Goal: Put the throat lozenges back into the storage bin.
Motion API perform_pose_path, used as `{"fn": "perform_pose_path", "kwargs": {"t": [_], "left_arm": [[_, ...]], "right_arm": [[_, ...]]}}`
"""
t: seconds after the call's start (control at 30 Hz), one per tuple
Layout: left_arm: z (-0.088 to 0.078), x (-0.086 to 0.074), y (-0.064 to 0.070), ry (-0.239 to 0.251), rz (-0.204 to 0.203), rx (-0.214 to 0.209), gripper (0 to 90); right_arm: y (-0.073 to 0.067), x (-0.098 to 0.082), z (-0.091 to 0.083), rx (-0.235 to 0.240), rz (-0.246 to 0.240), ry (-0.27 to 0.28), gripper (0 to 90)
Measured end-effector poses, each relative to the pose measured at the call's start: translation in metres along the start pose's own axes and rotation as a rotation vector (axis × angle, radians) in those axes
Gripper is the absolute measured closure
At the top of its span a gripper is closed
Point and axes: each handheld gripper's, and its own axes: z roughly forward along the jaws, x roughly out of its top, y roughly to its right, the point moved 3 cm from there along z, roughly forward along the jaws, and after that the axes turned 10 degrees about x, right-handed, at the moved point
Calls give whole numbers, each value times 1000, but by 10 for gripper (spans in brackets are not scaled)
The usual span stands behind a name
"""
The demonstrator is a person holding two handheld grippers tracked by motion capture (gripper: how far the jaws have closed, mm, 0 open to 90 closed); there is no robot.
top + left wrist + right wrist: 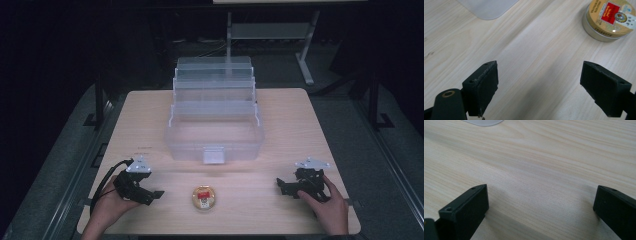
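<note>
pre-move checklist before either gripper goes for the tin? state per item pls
1. Left gripper open, nothing between the jaws: ok.
2. Right gripper open, nothing between the jaws: ok.
3. Tin flat on the table, lid up, between the two grippers: ok.
4. Bare table between left gripper and tin: ok.
5. Clear box stands open behind the tin: ok.
6. Tin lid seated tight: cannot tell.
</note>
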Motion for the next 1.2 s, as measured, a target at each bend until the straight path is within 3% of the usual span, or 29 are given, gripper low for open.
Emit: {"fn": "perform_pose_path", "kwargs": {"t": [1.2], "left_arm": [[2,41,33,-17,118,-86,142]], "right_arm": [[0,0,0,0,0,0,0]]}}
